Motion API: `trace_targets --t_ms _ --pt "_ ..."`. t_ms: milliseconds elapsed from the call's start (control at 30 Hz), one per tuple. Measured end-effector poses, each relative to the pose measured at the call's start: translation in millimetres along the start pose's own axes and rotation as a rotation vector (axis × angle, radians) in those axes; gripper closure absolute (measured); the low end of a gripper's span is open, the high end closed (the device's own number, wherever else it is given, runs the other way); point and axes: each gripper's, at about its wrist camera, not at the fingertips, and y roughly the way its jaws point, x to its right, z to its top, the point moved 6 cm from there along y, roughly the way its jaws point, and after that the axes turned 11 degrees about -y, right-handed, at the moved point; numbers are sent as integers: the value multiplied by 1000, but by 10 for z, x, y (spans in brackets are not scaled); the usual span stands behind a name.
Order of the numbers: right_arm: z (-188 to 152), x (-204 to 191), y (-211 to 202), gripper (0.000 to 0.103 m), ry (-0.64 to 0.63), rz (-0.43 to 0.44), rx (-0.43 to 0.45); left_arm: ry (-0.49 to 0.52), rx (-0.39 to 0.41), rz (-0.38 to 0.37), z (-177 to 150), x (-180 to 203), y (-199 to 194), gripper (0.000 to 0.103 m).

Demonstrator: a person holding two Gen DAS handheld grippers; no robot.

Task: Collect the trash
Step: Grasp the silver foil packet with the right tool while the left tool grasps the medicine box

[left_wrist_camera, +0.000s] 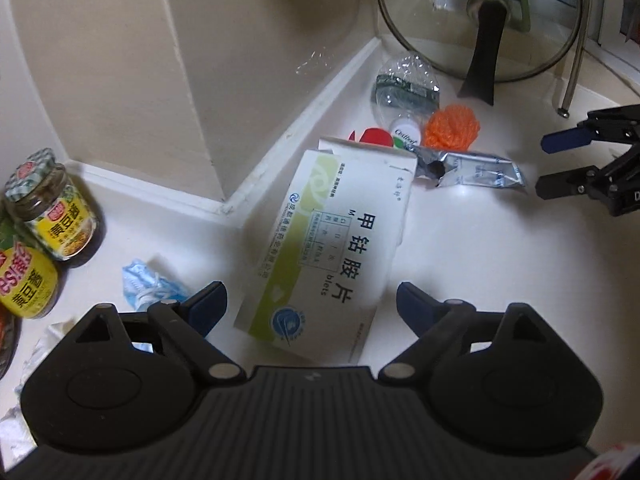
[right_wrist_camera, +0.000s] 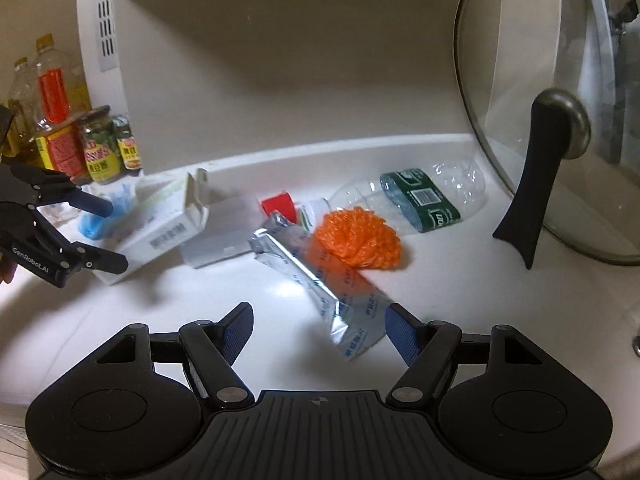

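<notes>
Spread across a white kitchen counter (left_wrist_camera: pixel 460 248), largest first: a glass pot lid (left_wrist_camera: pixel 480 16) with a black handle, propped upright in the far corner; a white-and-green medicine box (left_wrist_camera: pixel 332 248) with one end flap open, lying flat near the wall's corner; a crushed clear plastic bottle (right_wrist_camera: pixel 420 200) with a dark green label, on its side below the lid; a torn silver foil pouch (right_wrist_camera: pixel 320 276); an orange mesh scrubber (right_wrist_camera: pixel 356 238) just beside the bottle and overlapping the pouch's far part; a crumpled blue face mask (left_wrist_camera: pixel 148 284); a red cap (right_wrist_camera: pixel 280 206) behind the pouch. Yellow-labelled sauce jars (left_wrist_camera: pixel 60 216) clustered at the left, apart from the litter. Left gripper (left_wrist_camera: pixel 312 308) poised over the near end of the medicine box, jaws spread wider than the box, blue pads clear of the box's sides, gripping nothing; face mask just outside the left finger. Right gripper (right_wrist_camera: pixel 320 332) angled down at the near end of the foil pouch, jaws standing apart, the pouch's near end lying between them close to the right-hand pad (right_wrist_camera: pixel 404 336), contact impossible to tell from this angle, nothing clamped. Each gripper visible at the edge of the other's view, both empty.
</notes>
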Motion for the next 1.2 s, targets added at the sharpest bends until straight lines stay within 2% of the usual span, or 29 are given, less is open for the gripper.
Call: trace_targets --t_ms 100,300,500,533,567,700,933,1033,1067,1100,1167,1200 --pt "18 59 139 30 -9 -3 -10 -7 -22 1 9 6 71 23" --pt "136 92 396 30 -60 5 -23 -37 -31 27 -23 92 -35 25" --pt "165 67 676 31 -127 -4 -80 -112 -23 55 -224 195 -300 25" --pt "158 61 698 44 -126 -1 -86 -123 -22 62 -262 196 -343 25" --pt "149 51 701 54 -122 6 -91 -129 -18 71 -303 196 -389 25" --pt "95 -42 588 58 -108 21 -101 -155 -21 105 -479 179 -560 25" --pt "-143 -437 178 59 -61 62 -140 -121 -55 86 -716 322 -705 25" --pt "-230 -631 31 56 -82 95 -141 -98 -66 67 -748 379 -689 22" --pt "-244 -670 3 49 -91 105 -141 -91 -69 59 -745 382 -675 19" --pt "-252 -697 -21 36 -100 109 -139 -83 -69 54 -735 382 -658 18" --pt "-245 -728 -57 25 -125 124 -126 -63 -73 42 -708 381 -612 18" --pt "-236 -730 -63 25 -137 129 -121 -54 -75 34 -693 382 -587 18"
